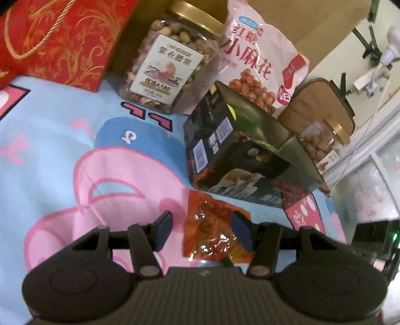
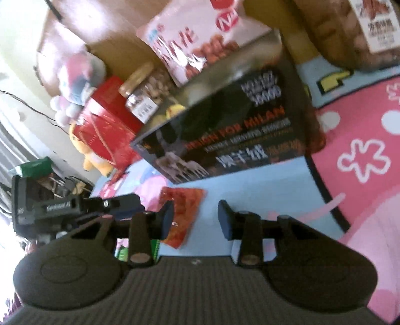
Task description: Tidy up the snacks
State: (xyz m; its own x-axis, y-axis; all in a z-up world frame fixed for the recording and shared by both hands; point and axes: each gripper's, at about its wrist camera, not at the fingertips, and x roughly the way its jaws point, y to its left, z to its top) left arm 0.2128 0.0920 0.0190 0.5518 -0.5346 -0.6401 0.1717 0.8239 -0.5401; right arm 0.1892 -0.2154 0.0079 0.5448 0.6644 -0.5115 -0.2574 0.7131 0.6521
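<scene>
A small orange snack packet [image 1: 212, 227] lies flat on the cartoon sheet between the open fingers of my left gripper [image 1: 203, 231]; whether the pads touch it I cannot tell. In the right wrist view the packet [image 2: 182, 212] lies just left of my open, empty right gripper [image 2: 196, 220], by its left finger. Behind it stands a black box [image 1: 237, 155] with its lid flap up, also in the right wrist view [image 2: 225, 130]. A nut jar [image 1: 167, 67] and a pink snack bag [image 1: 257, 60] stand further back. A second nut jar [image 1: 322, 142] lies right of the box.
A red gift bag [image 1: 57, 37] stands back left. A cardboard box wall [image 1: 312, 22] rises behind the snacks. In the right wrist view a red box [image 2: 107, 120], plush toys [image 2: 75, 82] and the left gripper's body [image 2: 62, 210] sit left. A green packet [image 2: 122, 252] lies under my right gripper.
</scene>
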